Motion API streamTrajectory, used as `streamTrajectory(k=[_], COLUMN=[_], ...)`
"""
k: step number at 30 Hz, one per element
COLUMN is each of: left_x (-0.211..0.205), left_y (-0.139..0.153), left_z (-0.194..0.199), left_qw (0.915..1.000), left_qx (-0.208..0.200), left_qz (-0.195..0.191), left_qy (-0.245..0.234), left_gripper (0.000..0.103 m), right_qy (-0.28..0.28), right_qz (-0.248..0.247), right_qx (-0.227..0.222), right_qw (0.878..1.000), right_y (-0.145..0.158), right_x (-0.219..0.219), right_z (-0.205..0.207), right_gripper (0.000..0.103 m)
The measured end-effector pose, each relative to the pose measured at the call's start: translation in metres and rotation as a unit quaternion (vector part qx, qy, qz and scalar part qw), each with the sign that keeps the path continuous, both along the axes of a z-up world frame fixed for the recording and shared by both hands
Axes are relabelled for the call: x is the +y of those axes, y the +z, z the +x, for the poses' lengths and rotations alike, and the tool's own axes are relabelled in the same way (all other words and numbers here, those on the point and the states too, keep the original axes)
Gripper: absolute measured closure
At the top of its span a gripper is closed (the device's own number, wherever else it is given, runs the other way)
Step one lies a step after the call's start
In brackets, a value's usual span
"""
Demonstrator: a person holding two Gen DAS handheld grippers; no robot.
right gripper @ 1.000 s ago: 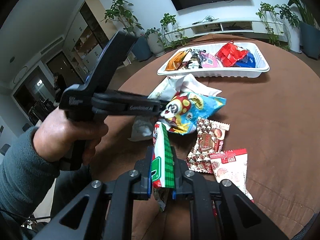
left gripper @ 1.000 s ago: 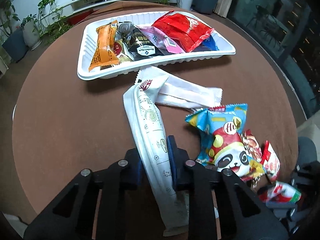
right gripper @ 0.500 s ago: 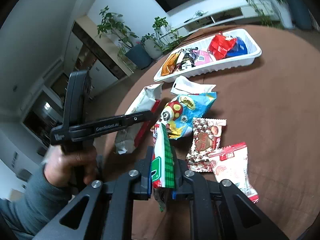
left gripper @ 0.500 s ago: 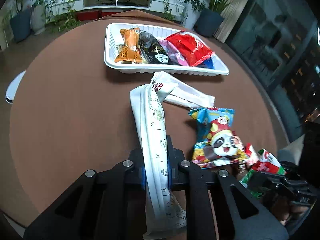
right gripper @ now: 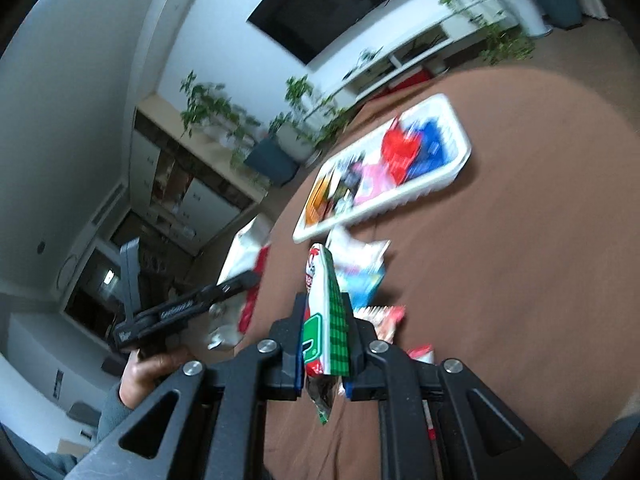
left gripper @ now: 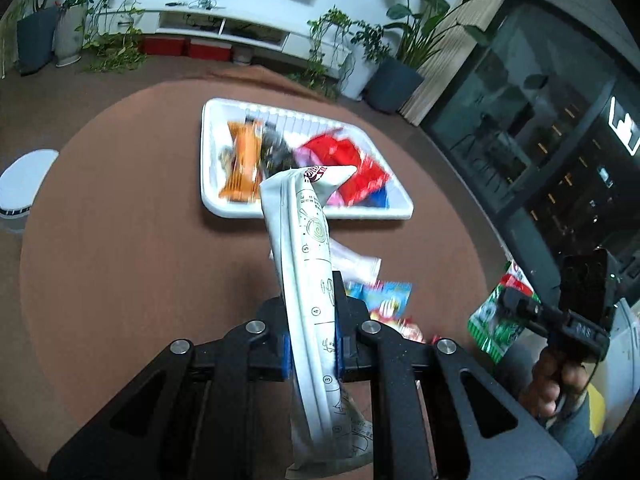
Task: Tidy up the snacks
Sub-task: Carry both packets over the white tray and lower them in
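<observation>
My left gripper (left gripper: 311,336) is shut on a long white snack packet (left gripper: 307,264) and holds it in the air above the brown table, its far end pointing at the white tray (left gripper: 224,208). The tray holds several snacks, among them an orange bar (left gripper: 242,160) and a red bag (left gripper: 344,160). My right gripper (right gripper: 325,344) is shut on a green and white snack packet (right gripper: 326,312), also lifted. That packet shows in the left wrist view (left gripper: 500,320) too. The tray shows blurred in the right wrist view (right gripper: 400,200).
Loose snacks lie on the round brown table (left gripper: 140,220) between grippers and tray: a white packet (left gripper: 356,258), a blue panda bag (left gripper: 388,300) and red-white packets (right gripper: 380,320). A white stool (left gripper: 24,188) stands left of the table. Plants and a TV shelf stand behind.
Both grippers have risen with their packets and tilted up. The long white packet has left the table and now hangs in front of the tray.
</observation>
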State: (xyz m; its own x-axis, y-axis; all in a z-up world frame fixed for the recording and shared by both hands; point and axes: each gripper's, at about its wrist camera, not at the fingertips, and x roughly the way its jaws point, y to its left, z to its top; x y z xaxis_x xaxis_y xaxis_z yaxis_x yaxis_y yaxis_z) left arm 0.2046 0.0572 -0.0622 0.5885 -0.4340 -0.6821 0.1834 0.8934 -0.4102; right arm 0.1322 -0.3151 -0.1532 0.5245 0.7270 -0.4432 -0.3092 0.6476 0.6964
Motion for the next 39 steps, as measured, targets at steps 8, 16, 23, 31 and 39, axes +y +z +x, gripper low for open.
streamTrajectory(k=[8,16,23,31,39], left_x=[0.002,-0.022,-0.042,-0.054,-0.064], left_y=[0.043,0.049,0.016,-0.020,-0.051], left_z=[0.056,0.131,0.184,0.212,0.237], left_qw=[0.9993,0.9986,0.9980,0.9964,0.9962], left_qx=[-0.035,-0.029,-0.002,0.012,0.019], left_qz=[0.013,0.043,0.062,0.083,0.084], left_qy=[0.002,-0.009,-0.013,-0.014,-0.015], left_gripper=[0.090,0.090,0.090,0.090,0.089], right_qy=[-0.064,-0.031,0.008,0.030,0.023], right_qz=[-0.019,-0.064,-0.109,-0.149,-0.181], right_qx=[-0.046,-0.054,-0.003,0.050,0.067], right_qw=[0.997,0.996,0.994,0.987,0.981], right_y=[0.063,0.096,0.062,0.009,-0.017], right_x=[-0.043,0.007,0.067,0.104,0.106], right_z=[0.057,0.149,0.225,0.260,0.271], right_gripper=[0.089,0.089,0.089,0.089,0.088])
